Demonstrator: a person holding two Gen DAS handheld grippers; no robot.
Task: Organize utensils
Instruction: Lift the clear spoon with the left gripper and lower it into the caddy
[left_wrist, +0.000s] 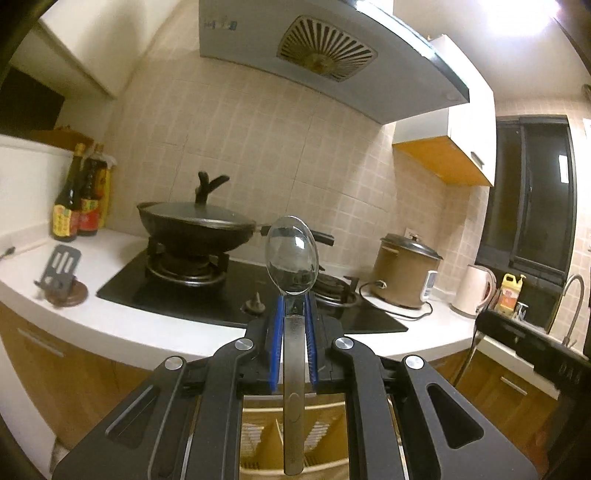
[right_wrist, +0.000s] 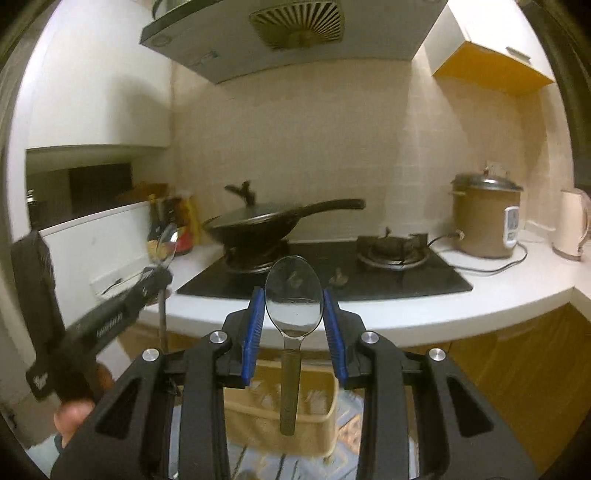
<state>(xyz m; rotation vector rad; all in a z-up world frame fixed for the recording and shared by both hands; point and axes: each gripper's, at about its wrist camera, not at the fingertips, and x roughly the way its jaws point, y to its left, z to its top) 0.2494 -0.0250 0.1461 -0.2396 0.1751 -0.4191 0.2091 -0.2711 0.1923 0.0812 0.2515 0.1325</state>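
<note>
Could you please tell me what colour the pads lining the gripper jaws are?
Blue pads, on black jaws; clearest in the right wrist view.

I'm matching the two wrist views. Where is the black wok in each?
Left wrist: the wok sits left of centre on the near-left burner, behind the held spoon.
Right wrist: the wok sits centre-left on the left burner, its handle pointing right.
Shared landmark: the brown cooker, right of the stove in both.
</note>
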